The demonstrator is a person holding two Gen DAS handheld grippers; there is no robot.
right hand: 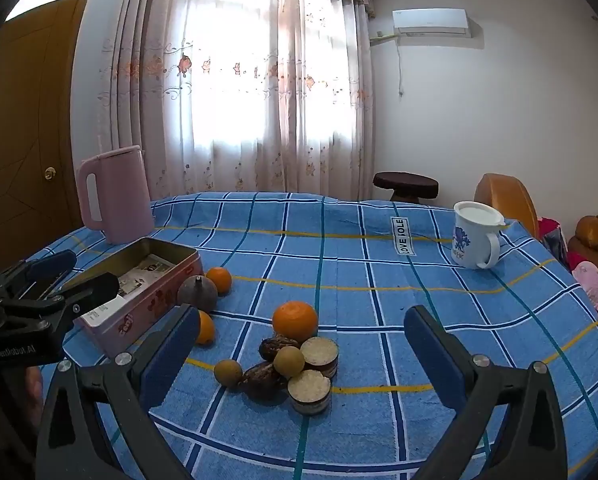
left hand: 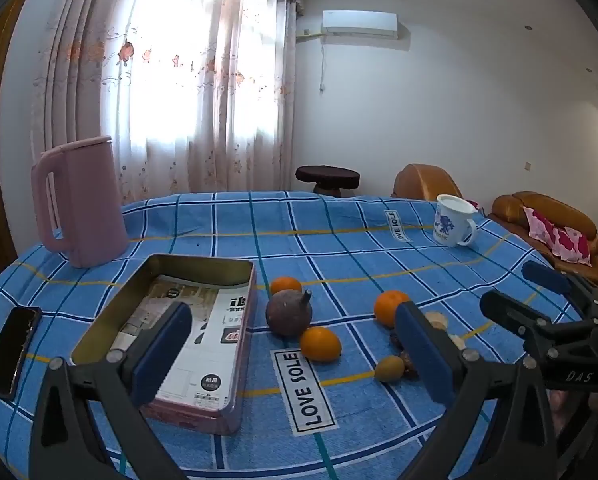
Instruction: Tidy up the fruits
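An open pink tin box (left hand: 187, 320) (right hand: 139, 292) with printed paper inside sits on the blue checked tablecloth. Beside it lie a dark purple fruit (left hand: 288, 312) (right hand: 197, 291) and oranges (left hand: 320, 344) (left hand: 285, 285) (right hand: 295, 320). A cluster of small tan fruits (right hand: 289, 361), dark wrinkled fruits (right hand: 261, 378) and two round cakes (right hand: 310, 392) lies before the right gripper. My left gripper (left hand: 295, 360) is open and empty above the near table edge. My right gripper (right hand: 299, 360) is open and empty, short of the cluster.
A pink kettle (left hand: 81, 204) (right hand: 115, 196) stands at the back left. A white mug (left hand: 453, 220) (right hand: 475, 240) stands at the back right. A black phone (left hand: 13, 350) lies left of the box. Sofas stand beyond the table on the right.
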